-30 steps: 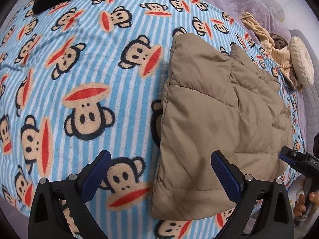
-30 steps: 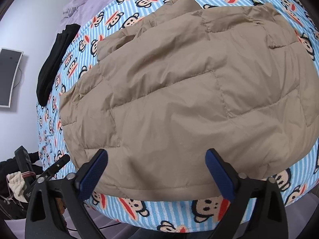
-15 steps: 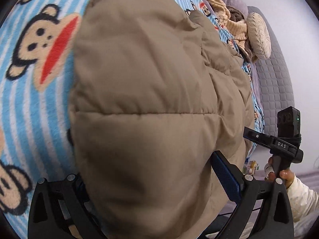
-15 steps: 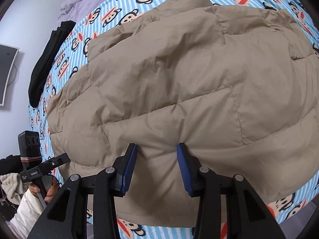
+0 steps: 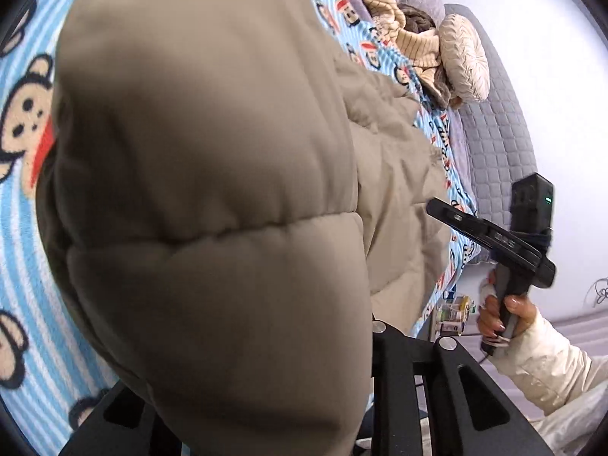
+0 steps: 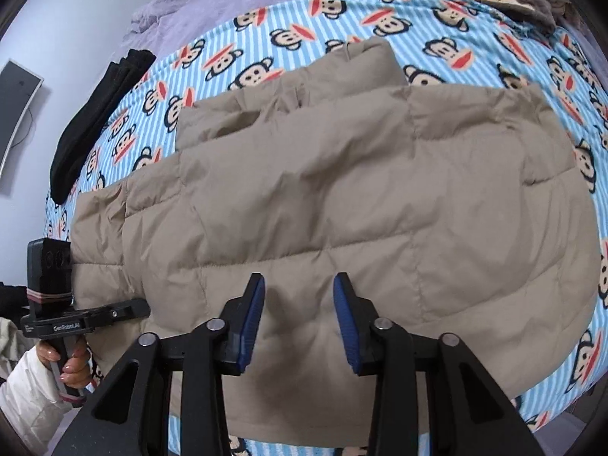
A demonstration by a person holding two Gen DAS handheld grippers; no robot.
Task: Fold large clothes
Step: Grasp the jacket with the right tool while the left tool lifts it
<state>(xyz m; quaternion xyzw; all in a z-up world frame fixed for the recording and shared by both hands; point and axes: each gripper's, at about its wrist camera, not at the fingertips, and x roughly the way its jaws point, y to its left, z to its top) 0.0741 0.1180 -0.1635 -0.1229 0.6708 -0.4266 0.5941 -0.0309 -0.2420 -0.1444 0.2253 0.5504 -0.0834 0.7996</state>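
Note:
A tan quilted puffer jacket (image 6: pixel 361 197) lies spread on a bed with a blue striped monkey-print blanket (image 6: pixel 323 22). My right gripper (image 6: pixel 300 319) is shut on the jacket's near hem, which bulges between the blue pads (image 6: pixel 252 323). In the left wrist view the jacket (image 5: pixel 212 190) fills the frame and hides my left gripper's fingers; the fabric drapes over them. The right gripper (image 5: pixel 494 235) shows there at the jacket's far corner. The left gripper (image 6: pixel 76 319) shows in the right wrist view at the jacket's left corner.
A folded black garment (image 6: pixel 95 121) lies at the bed's left edge. A pile of beige and brown clothes (image 5: pixel 402 34) and a round cream cushion (image 5: pixel 463 57) sit at the head end. A grey quilted sofa (image 5: pixel 497 129) stands beside the bed.
Both grippers moved in on the jacket's hem and closed. The right jaws narrowed onto the fabric, and the left end of the jacket now covers the left fingers.

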